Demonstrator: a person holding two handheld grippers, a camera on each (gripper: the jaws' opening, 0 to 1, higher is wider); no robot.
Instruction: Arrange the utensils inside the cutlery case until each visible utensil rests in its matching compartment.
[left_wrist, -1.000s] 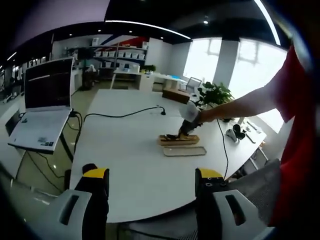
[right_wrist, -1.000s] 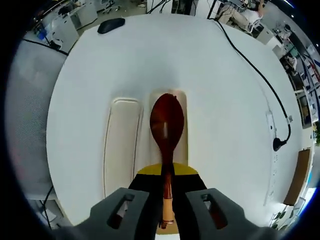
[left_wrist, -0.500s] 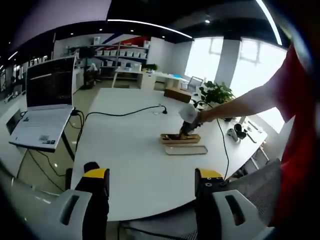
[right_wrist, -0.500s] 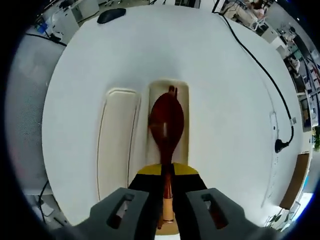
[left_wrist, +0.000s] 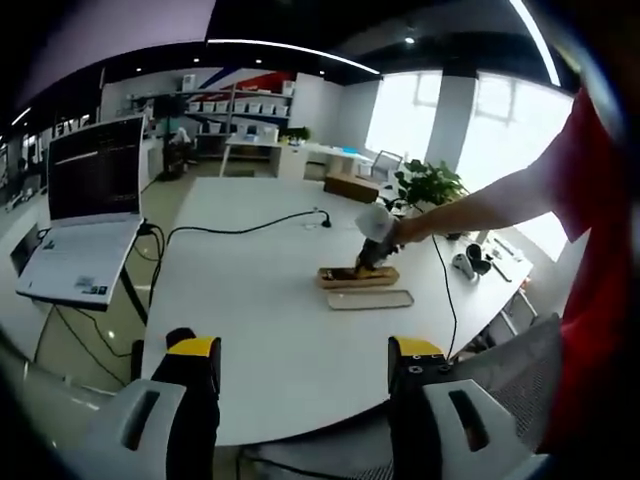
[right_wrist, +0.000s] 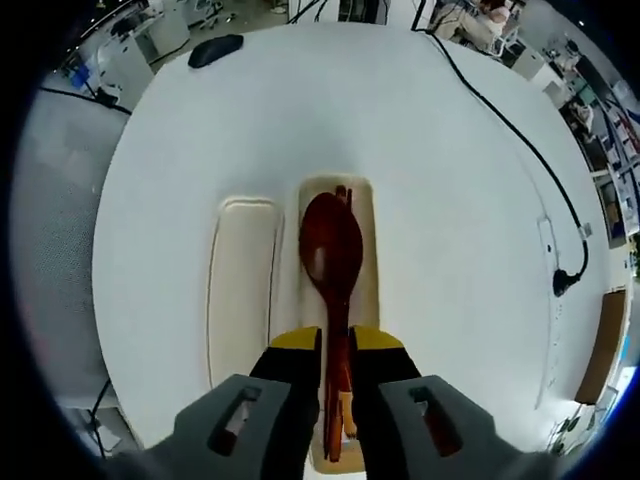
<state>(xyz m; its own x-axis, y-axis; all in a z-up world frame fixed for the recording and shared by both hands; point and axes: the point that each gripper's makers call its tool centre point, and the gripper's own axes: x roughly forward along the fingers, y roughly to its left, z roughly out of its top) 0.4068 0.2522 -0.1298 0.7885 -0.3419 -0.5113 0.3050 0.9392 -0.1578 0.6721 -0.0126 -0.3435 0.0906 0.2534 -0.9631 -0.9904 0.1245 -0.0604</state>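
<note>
In the right gripper view a dark red wooden spoon (right_wrist: 331, 255) lies lengthwise in the pale cutlery case (right_wrist: 367, 250), its handle running back between my right gripper's (right_wrist: 337, 335) jaws. These jaws stand slightly apart around the handle. A chopstick tip (right_wrist: 343, 192) pokes out beyond the spoon's bowl. The case's lid (right_wrist: 240, 290) lies flat just left of the case. In the left gripper view my left gripper (left_wrist: 300, 355) hangs open over the table's near edge, far from the case (left_wrist: 358, 279) and the lid (left_wrist: 370, 299). A person's hand holds the right gripper (left_wrist: 353, 269) over the case.
A laptop (left_wrist: 95, 200) sits on a stand at the left. A black cable (left_wrist: 240, 230) crosses the white round table (left_wrist: 260, 320). A black mouse (right_wrist: 215, 48) lies at the table's far edge, and a cable with a plug (right_wrist: 563, 283) runs along the right.
The right gripper's jaws have parted a little around the spoon handle. The spoon has come down into the case beside the chopsticks. The left gripper has stayed put.
</note>
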